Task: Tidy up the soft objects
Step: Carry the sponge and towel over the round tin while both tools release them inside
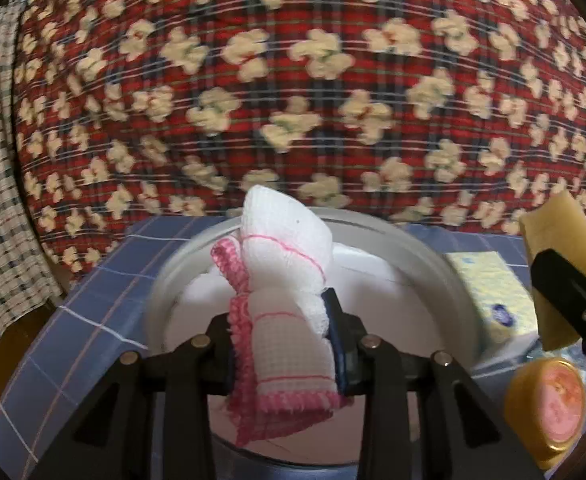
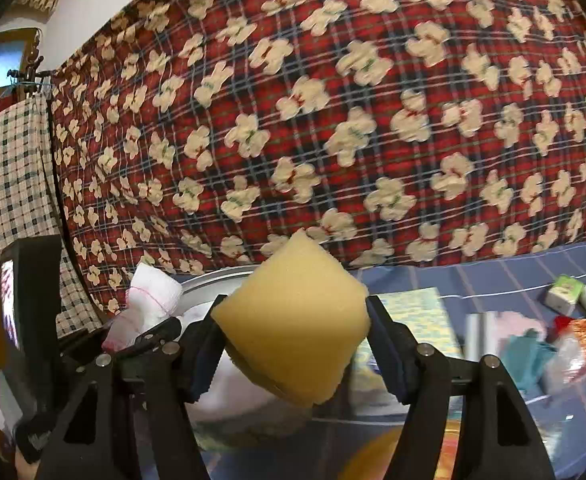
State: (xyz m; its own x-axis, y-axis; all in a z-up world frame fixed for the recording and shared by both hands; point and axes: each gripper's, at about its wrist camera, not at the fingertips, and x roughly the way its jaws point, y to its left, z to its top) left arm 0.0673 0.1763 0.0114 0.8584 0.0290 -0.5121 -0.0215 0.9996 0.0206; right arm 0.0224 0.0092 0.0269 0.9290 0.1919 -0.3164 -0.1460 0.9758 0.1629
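The left gripper [image 1: 285, 344] points forward and somewhat downward over a round white plastic basin [image 1: 433, 248], its black jaws closed on a folded white waffle-weave cloth with a pink crocheted edge [image 1: 285, 280], which stands up out of the fingers toward 12 o'clock. The right gripper [image 2: 297, 344] sits just to the right of it, aimed nearly level, clamped on a pale yellow foam sponge block [image 2: 293, 320] squeezed between the pads; in the left wrist view that sponge shows at 3 o'clock. Both tools hang above a table spread with a blue cloth lined in a pale grid [image 1: 93, 280]. Behind it, filling the upper field, hangs a red tartan blanket printed with cream bear shapes [image 1: 293, 80], with a cream-and-dark checked cloth [image 2: 13, 184] at 9 o'clock. A flat yellow patterned packet [image 1: 489, 292] lies beside the basin at 3 o'clock; its blue round logo is too blurred to read. A yellow-rimmed round lid with a pink centre [image 1: 549, 404] sits at 4 o'clock
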